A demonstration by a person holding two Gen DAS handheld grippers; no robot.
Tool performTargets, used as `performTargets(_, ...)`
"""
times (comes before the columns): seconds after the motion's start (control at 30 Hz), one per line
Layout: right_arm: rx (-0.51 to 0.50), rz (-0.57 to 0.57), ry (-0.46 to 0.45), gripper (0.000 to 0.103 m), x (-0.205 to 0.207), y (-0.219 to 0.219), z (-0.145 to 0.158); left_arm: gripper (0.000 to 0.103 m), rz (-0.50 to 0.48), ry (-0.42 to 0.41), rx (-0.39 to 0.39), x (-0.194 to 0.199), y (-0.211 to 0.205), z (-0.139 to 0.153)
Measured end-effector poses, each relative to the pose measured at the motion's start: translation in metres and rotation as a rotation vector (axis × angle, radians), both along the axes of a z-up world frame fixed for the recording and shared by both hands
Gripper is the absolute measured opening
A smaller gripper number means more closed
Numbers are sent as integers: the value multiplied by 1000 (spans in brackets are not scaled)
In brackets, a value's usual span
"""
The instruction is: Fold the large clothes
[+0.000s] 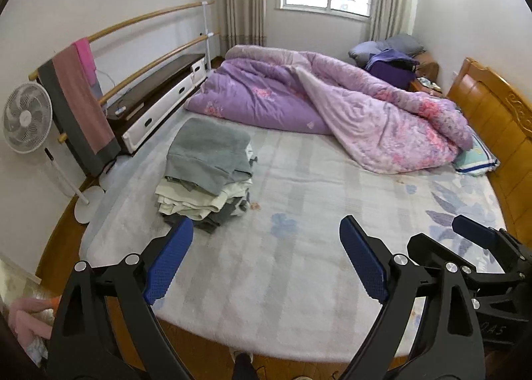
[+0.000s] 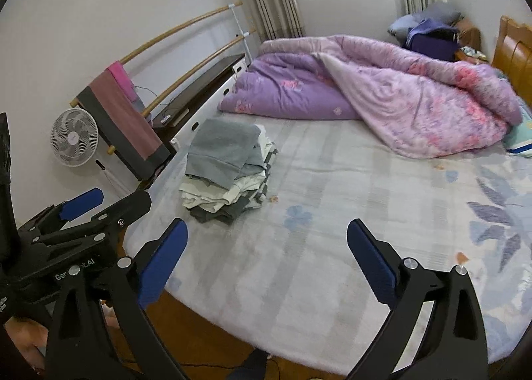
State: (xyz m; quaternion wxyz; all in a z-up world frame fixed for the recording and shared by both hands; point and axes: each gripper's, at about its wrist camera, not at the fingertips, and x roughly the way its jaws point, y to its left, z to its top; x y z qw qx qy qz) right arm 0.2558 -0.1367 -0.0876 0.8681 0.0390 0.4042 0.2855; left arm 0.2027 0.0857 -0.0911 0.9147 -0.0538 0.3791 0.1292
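Observation:
A stack of folded clothes (image 1: 207, 173), grey on top with cream and dark layers below, lies on the left part of the bed; it also shows in the right wrist view (image 2: 226, 167). My left gripper (image 1: 266, 260) is open and empty, held over the near edge of the bed, just right of the stack. My right gripper (image 2: 266, 260) is open and empty over the near edge too. The right gripper (image 1: 478, 247) shows at the right of the left wrist view. The left gripper (image 2: 79, 210) shows at the left of the right wrist view.
A pale floral bedsheet (image 1: 299, 263) covers the bed. A bunched purple quilt (image 1: 332, 100) lies at the far side. A wooden headboard (image 1: 492, 113) is on the right. A fan (image 1: 26, 117), a rail with towels (image 1: 79, 97) and a low cabinet (image 1: 159, 97) stand on the left. Pink cloth (image 1: 26, 323) lies on the floor.

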Motion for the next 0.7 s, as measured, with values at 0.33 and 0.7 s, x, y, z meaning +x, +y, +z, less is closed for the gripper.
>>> performTargets(0.33,21,-69,-88,95,-85,-63,76,90,-84,-93,45,-74,-64,75)
performTargets(0.7,24,-147,-226,95,-170,-66,138,90,-159,-196,87,-144,-62,134)
